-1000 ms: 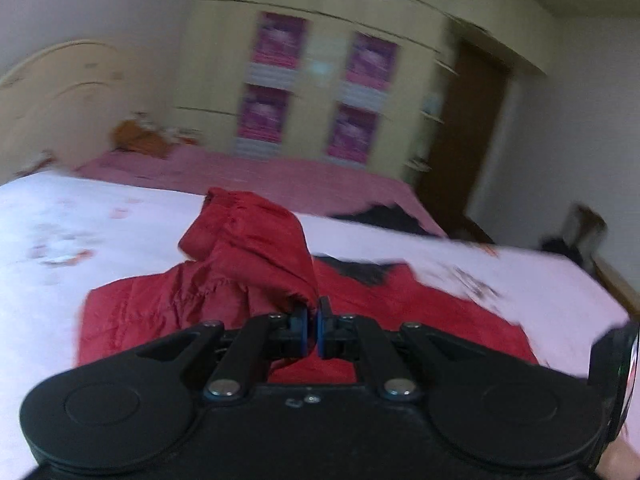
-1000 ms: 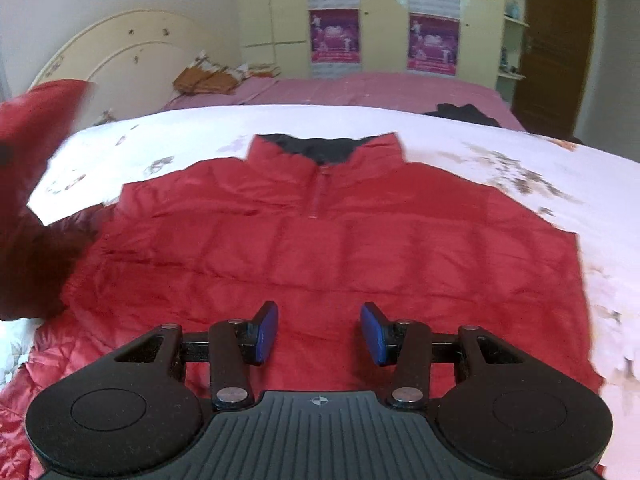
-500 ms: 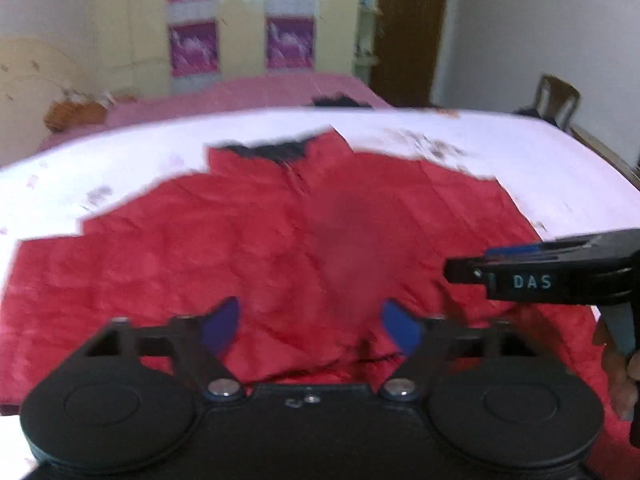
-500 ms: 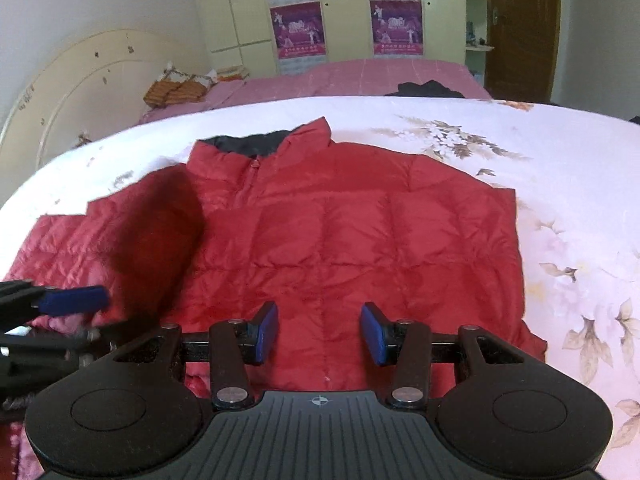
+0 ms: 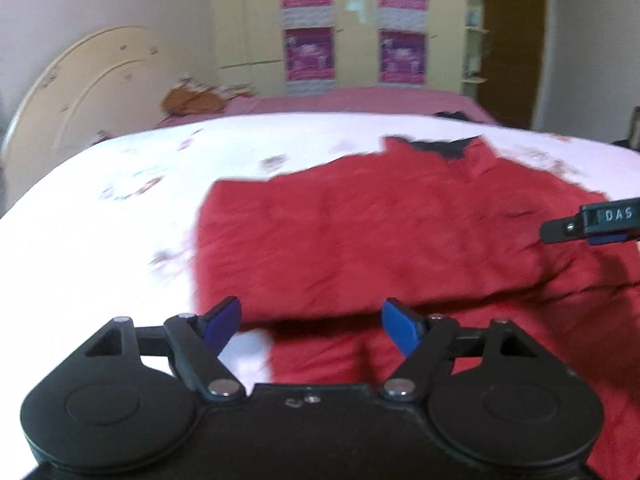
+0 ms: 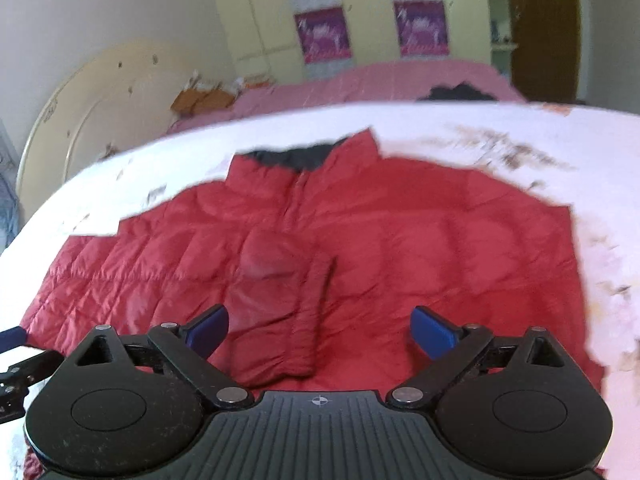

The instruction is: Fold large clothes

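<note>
Released sleeve (image 6: 280,300) now across red jacket (image 6: 440,260)

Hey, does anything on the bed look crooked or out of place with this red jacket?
Mostly no: the red jacket lies flat, collar away. One sleeve is folded across the front, lying slightly slanted. A dark garment sits on the pink bedspread behind.

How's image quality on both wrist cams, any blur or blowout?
Left wrist: red jacket smeared by motion blur, white bedspread blown out, gripper body sharp. Right wrist: jacket quilting readable at centre, bedspread's floral print streaked. Both: fisheye bends the bed edge, corners vignetted.
</note>
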`<act>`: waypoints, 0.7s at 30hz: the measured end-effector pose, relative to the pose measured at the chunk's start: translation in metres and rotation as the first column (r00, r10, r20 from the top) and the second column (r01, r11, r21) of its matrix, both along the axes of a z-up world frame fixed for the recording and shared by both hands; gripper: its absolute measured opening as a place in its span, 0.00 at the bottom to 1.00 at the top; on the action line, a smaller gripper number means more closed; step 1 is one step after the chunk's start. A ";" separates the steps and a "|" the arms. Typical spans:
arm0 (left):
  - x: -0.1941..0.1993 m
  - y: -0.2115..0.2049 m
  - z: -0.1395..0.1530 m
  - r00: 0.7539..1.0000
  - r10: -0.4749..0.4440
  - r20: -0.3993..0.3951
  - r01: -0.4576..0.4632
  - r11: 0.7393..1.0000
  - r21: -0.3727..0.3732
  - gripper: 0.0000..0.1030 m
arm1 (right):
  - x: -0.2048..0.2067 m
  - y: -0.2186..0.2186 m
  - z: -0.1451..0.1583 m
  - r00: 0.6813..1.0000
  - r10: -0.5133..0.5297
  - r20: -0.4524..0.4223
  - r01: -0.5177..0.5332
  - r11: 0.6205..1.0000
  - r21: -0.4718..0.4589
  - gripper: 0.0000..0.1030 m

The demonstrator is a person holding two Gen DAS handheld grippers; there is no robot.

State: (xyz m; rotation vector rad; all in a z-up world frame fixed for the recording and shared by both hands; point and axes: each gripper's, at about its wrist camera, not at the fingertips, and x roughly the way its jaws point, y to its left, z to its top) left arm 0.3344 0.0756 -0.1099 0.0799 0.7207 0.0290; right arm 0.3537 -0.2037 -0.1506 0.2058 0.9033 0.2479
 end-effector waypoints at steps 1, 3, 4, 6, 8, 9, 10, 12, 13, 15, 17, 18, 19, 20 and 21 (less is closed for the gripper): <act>-0.003 0.005 -0.004 1.000 0.025 -0.007 -0.025 1.000 0.004 0.74 | 0.003 0.002 -0.005 1.000 0.001 -0.020 -0.001 1.000 0.001 0.79; -0.006 0.013 -0.010 0.997 0.070 -0.023 -0.070 0.998 0.012 0.73 | 0.006 0.005 -0.011 0.999 -0.006 -0.040 0.007 1.000 0.014 0.53; -0.005 0.016 -0.014 0.995 0.092 -0.031 -0.092 0.996 0.017 0.72 | 0.006 0.006 -0.011 0.999 -0.002 -0.038 0.003 1.000 0.015 0.48; -0.001 0.020 -0.019 0.991 0.126 -0.033 -0.125 0.992 0.032 0.71 | 0.007 0.011 -0.010 0.999 0.025 -0.043 -0.024 1.000 0.019 0.30; 0.007 0.023 -0.022 0.988 0.151 -0.026 -0.150 0.988 0.039 0.68 | 0.005 0.013 -0.005 0.999 0.040 -0.024 -0.040 0.999 0.010 0.16; 0.011 0.023 -0.022 0.987 0.157 -0.022 -0.156 0.987 0.035 0.68 | 0.004 0.012 0.000 0.999 0.041 -0.006 -0.041 0.999 0.016 0.15; 0.015 0.023 -0.022 0.987 0.158 -0.014 -0.158 0.987 0.032 0.62 | 0.004 0.010 0.006 0.999 0.032 0.021 -0.032 0.999 0.019 0.15; 0.023 0.022 -0.023 0.989 0.147 -0.010 -0.146 0.988 0.048 0.51 | 0.002 0.001 0.023 0.997 -0.001 0.083 -0.001 1.000 0.016 0.15; 0.027 0.020 -0.025 0.991 0.136 -0.015 -0.135 0.989 0.053 0.46 | 0.002 -0.004 0.030 0.994 -0.017 0.110 0.016 1.000 0.010 0.15; 0.028 0.020 -0.028 0.993 0.118 -0.011 -0.117 0.991 0.060 0.38 | 0.001 -0.018 0.044 0.986 -0.053 0.160 0.056 0.998 -0.013 0.14; 0.029 0.016 -0.030 0.995 0.095 -0.006 -0.095 0.992 0.080 0.30 | 0.000 -0.030 0.051 0.979 -0.082 0.189 0.092 0.995 -0.043 0.14; 0.029 0.014 -0.031 0.997 0.082 -0.006 -0.082 0.993 0.090 0.26 | -0.001 -0.036 0.052 0.976 -0.092 0.196 0.106 0.992 -0.062 0.14; 0.028 0.012 -0.032 0.998 0.069 -0.007 -0.068 0.993 0.101 0.25 | -0.001 -0.043 0.052 0.975 -0.103 0.199 0.120 0.990 -0.077 0.14; 0.027 0.010 -0.032 0.998 0.058 -0.006 -0.057 0.992 0.109 0.25 | -0.004 -0.051 0.051 0.973 -0.118 0.197 0.137 0.987 -0.088 0.14; 0.026 0.009 -0.032 0.999 0.049 -0.004 -0.048 0.992 0.115 0.22 | -0.006 -0.059 0.048 0.972 -0.135 0.190 0.155 0.983 -0.096 0.14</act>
